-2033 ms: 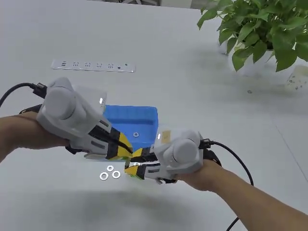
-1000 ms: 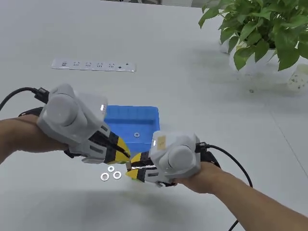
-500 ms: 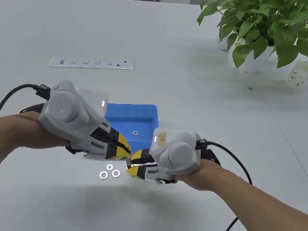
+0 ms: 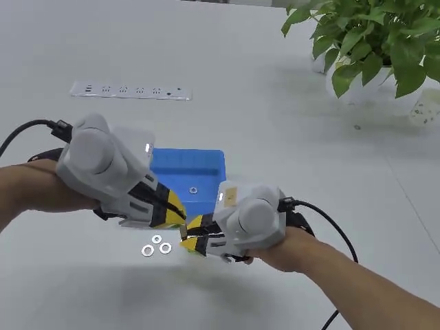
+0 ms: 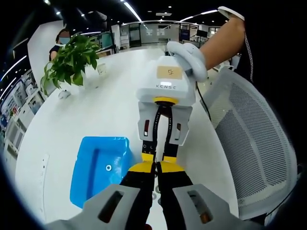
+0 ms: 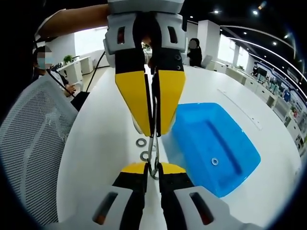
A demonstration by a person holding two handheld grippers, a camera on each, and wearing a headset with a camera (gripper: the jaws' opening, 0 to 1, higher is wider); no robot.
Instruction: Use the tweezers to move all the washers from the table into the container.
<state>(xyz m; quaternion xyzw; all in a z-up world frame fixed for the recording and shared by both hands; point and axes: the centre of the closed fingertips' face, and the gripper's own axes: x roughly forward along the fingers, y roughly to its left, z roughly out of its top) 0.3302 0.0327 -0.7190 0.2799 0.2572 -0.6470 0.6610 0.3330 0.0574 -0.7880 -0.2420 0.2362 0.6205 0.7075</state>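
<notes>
My two grippers meet tip to tip above the table. Thin metal tweezers (image 6: 153, 146) run from between the jaws of my left gripper (image 6: 153, 133) down into the jaws of my right gripper (image 6: 154, 168); both are shut on them. In the head view my left gripper (image 4: 180, 218) comes from the left and my right gripper (image 4: 189, 242) from the right. Three washers (image 4: 157, 246) lie on the table just left of the tips, two of these washers (image 6: 142, 148) under the tweezers. The blue container (image 4: 206, 165) sits behind, holding one washer (image 4: 193, 190).
A white power strip (image 4: 130, 91) lies at the far left of the table. A potted plant (image 4: 371, 41) stands at the far right corner. A mesh office chair (image 5: 259, 143) stands beside the table's near edge. A cable (image 4: 330, 223) trails from the right gripper.
The grippers stay tip to tip over the same spot. Only the head camera has shifted slightly.
</notes>
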